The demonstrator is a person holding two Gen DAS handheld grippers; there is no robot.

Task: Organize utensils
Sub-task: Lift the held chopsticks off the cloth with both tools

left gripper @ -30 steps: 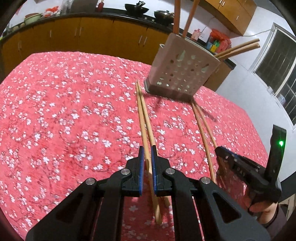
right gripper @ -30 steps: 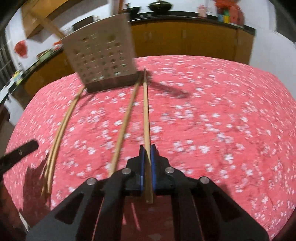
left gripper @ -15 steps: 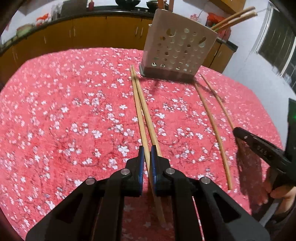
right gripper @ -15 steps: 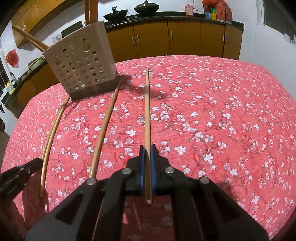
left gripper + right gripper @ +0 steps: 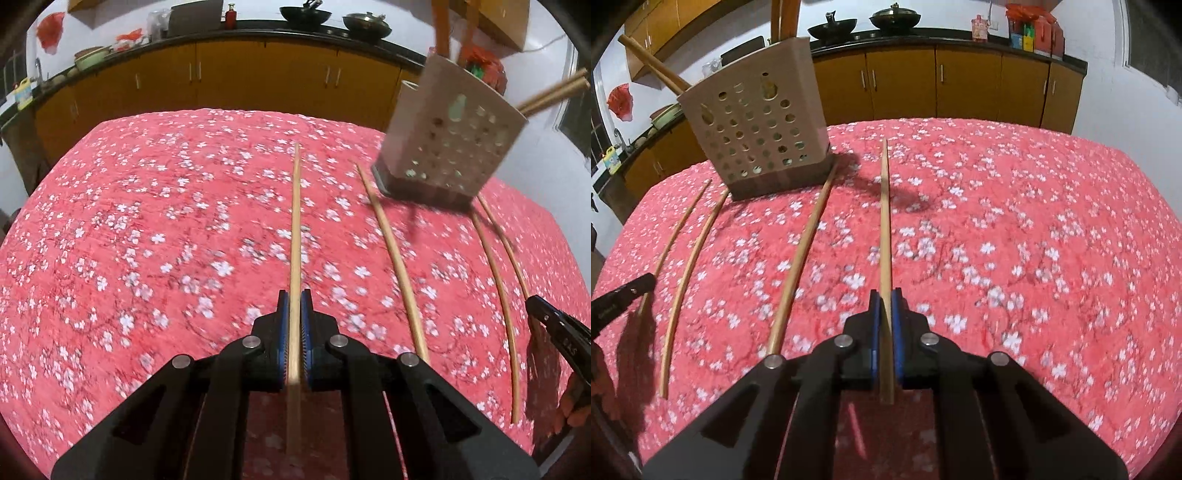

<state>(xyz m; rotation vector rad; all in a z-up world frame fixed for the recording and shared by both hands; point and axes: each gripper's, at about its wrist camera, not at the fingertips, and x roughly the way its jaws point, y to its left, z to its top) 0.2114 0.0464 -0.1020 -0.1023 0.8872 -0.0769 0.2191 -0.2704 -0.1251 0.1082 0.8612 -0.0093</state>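
Observation:
My left gripper (image 5: 294, 301) is shut on a wooden chopstick (image 5: 295, 236) that points ahead over the red floral table. My right gripper (image 5: 885, 301) is shut on another wooden chopstick (image 5: 885, 221). A beige perforated utensil holder (image 5: 448, 147) with several chopsticks standing in it sits at the far right in the left wrist view, and at the far left in the right wrist view (image 5: 757, 122). Three loose chopsticks lie on the cloth: one (image 5: 393, 258) near the holder and a pair (image 5: 496, 288) further right. The other gripper's tip (image 5: 554, 325) shows at the right edge.
The red floral tablecloth (image 5: 147, 240) covers the whole table. Brown kitchen cabinets (image 5: 258, 74) with pans on the counter stand behind. The loose chopsticks also show in the right wrist view (image 5: 801, 254), left of the held one. A white wall (image 5: 1126, 103) is on the right.
My left gripper has lifted one chopstick away from its partner and swung left, so the holder now sits at the right. The right gripper's chopstick is raised and moved slightly right of the holder.

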